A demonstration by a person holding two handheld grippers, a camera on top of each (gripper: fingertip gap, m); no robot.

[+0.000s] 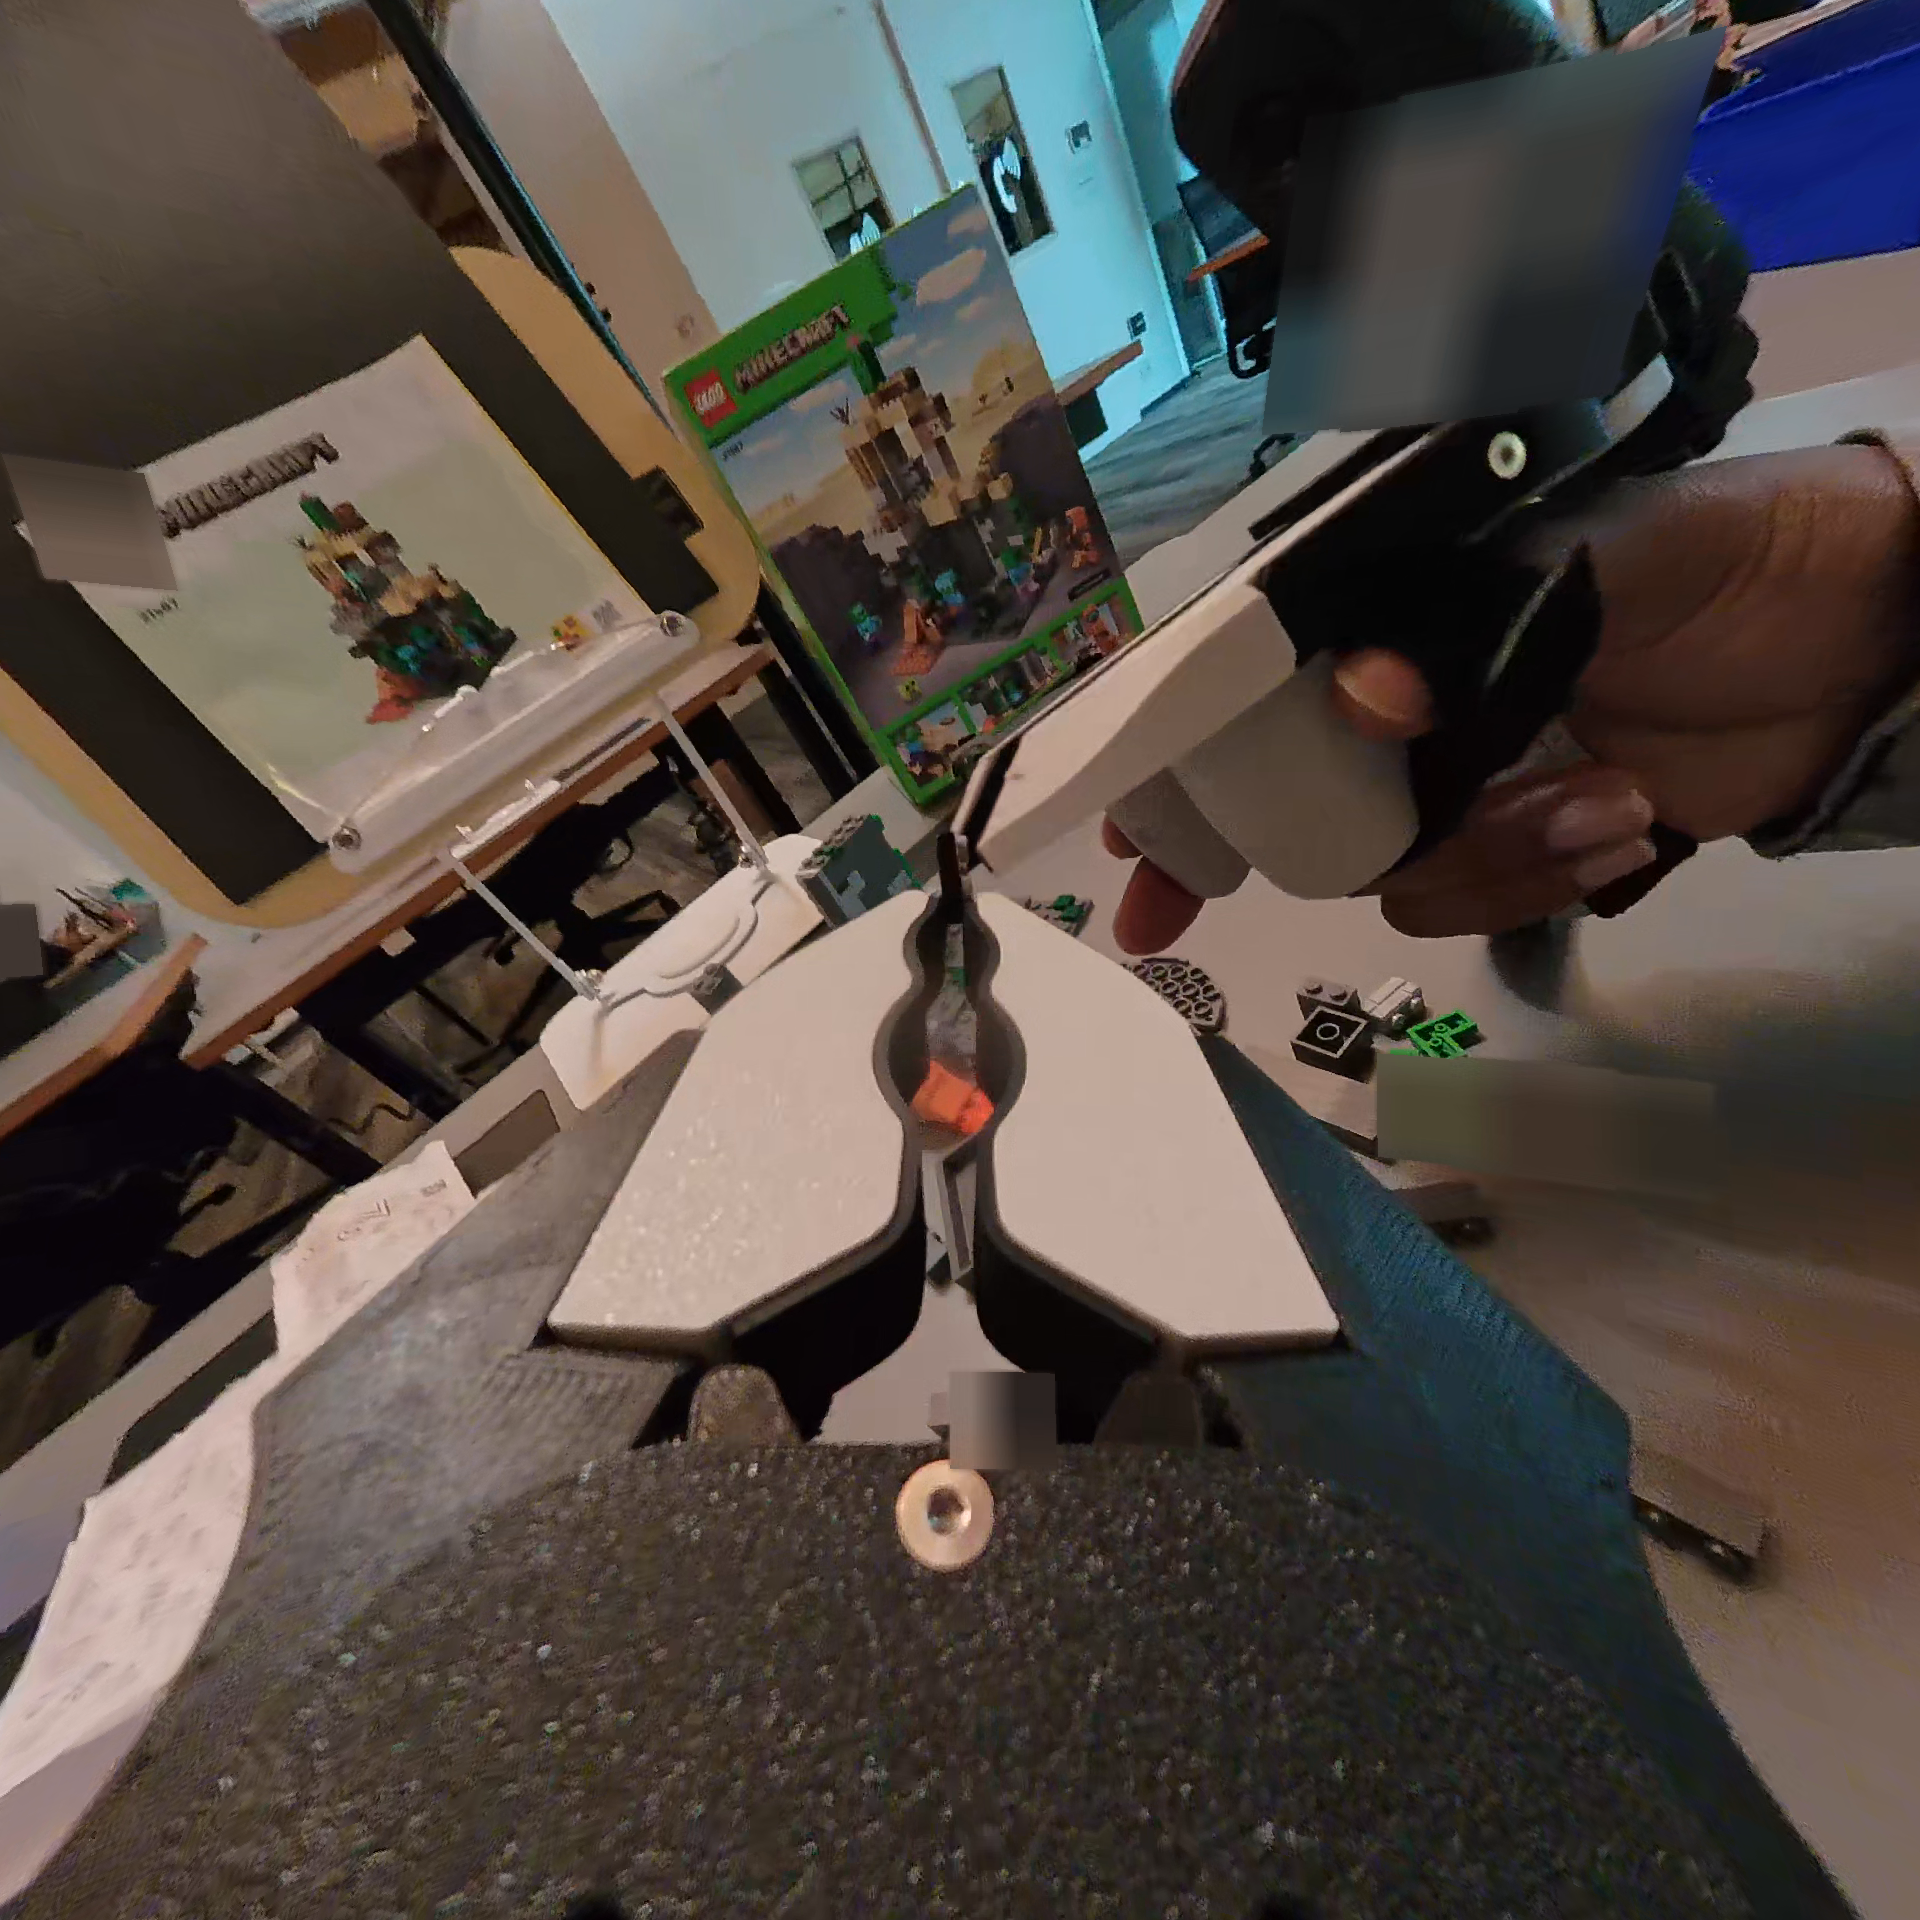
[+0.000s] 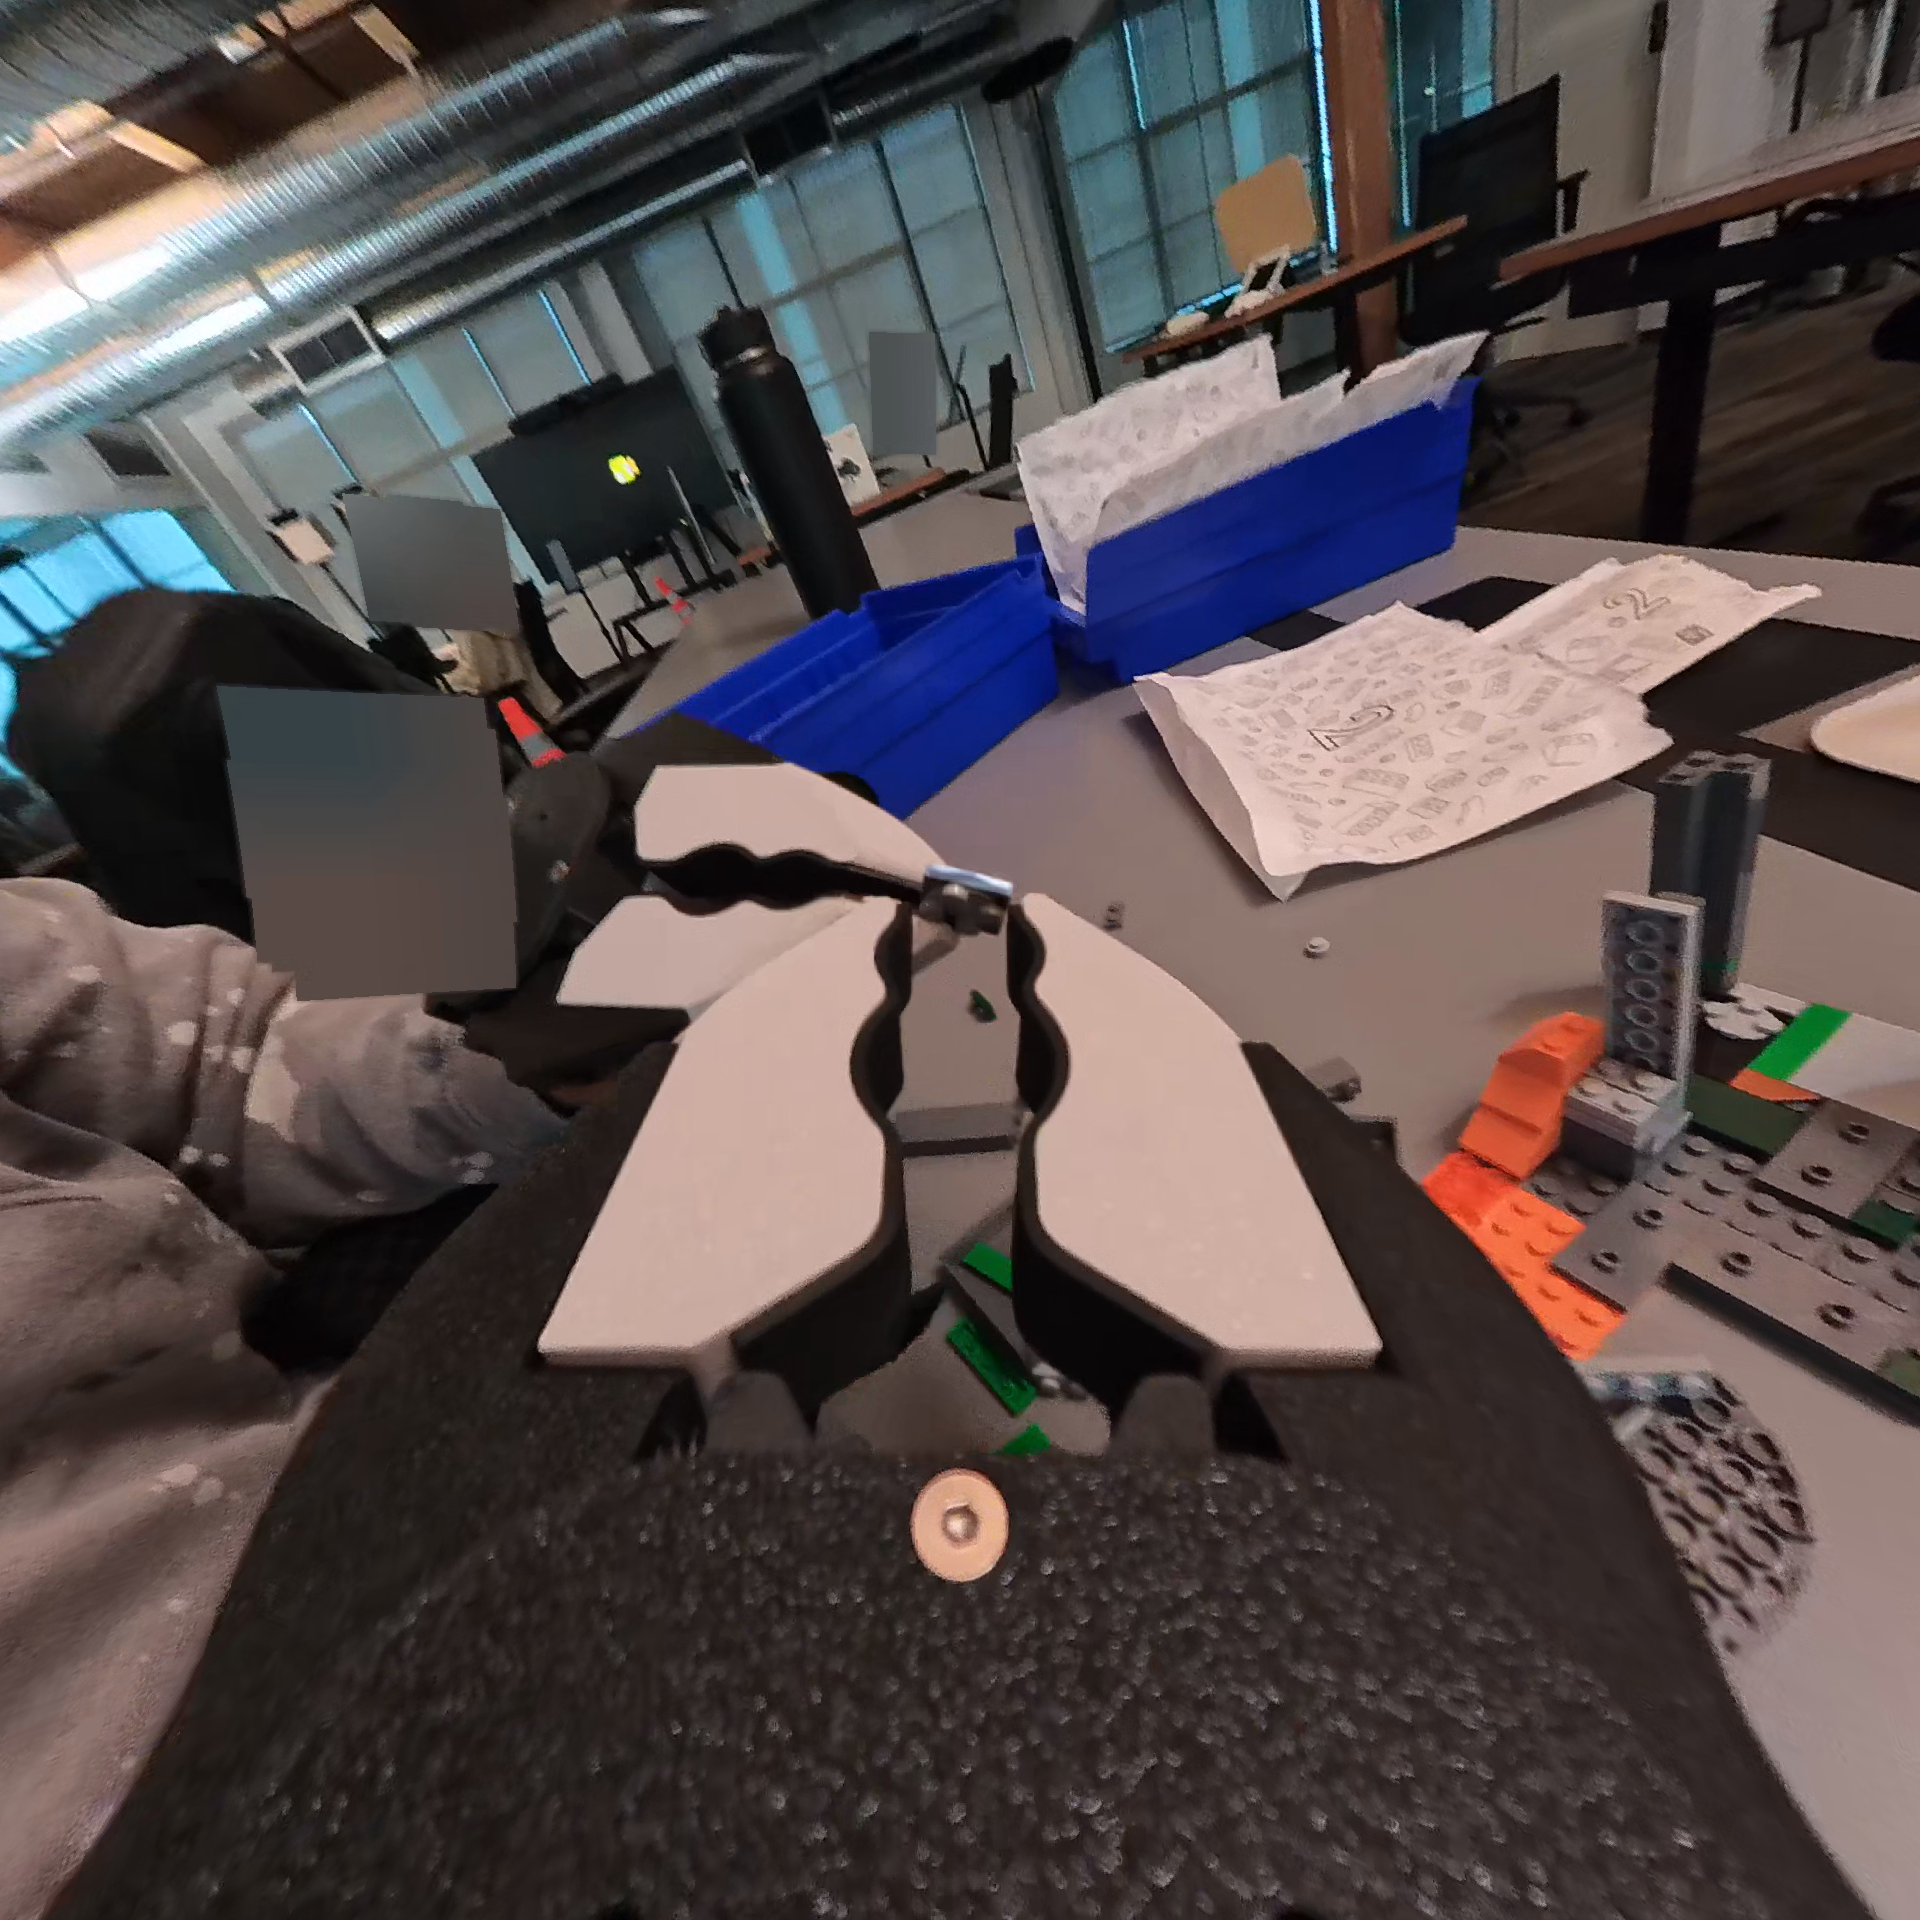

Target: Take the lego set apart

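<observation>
Left fingers (image 1: pixel 954 914) clamp one small grey piece (image 2: pixel 961 899). Right fingers (image 2: pixel 961 914) pinch its far end. Two blue plastic bins (image 2: pixel 1247 540) occupy the worktop (image 2: pixel 1091 821).

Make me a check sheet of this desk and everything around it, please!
Surface: grey table, partly covered with loose bits.
Job's things: half-built brick model with orange and grey parts; a small grey piece held up between both grippers.
Clutter: loose bricks, printed paper bags, blue bins, black bottle, set box, instruction booklet on a clear stand.
Grippers: left gripper shut on the small grey piece; right gripper nearly closed at the same piece, contact unclear.
Cables: nothing seen.
Surroundings: office desks, chairs, windows, a dark screen.
</observation>
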